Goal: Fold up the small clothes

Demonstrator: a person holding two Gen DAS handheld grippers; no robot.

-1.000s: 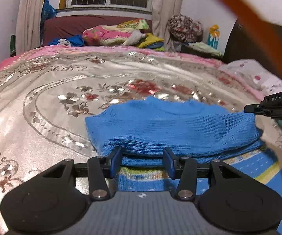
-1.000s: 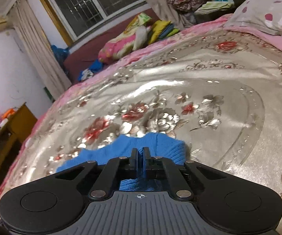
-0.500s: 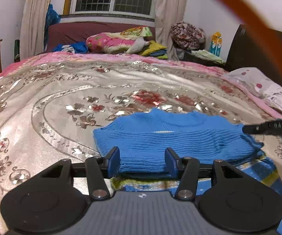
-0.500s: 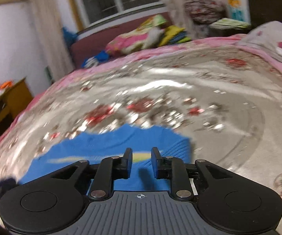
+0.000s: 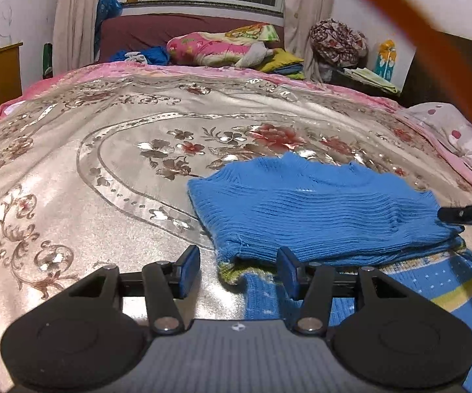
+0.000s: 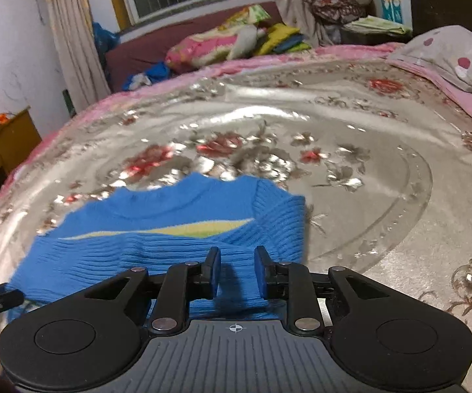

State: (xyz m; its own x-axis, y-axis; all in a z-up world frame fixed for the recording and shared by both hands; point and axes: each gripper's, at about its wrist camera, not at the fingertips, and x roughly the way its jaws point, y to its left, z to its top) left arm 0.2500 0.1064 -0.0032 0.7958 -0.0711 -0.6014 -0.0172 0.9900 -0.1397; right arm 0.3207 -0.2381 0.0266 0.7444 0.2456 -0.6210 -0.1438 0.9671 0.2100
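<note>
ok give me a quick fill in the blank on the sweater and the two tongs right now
1. The folded sweater is mostly ____ in colour.
2. It lies on a floral ____.
3. The right tongs, which have just been opening, stand ____ with nothing pinched between the pads.
4. The stripe across the sweater is ____.

Missing words: blue; bedspread; open; yellow

Sweater (image 5: 317, 209) lies folded on bedspread (image 5: 105, 163) (pillow (image 6: 448, 52) behind, right)
</note>
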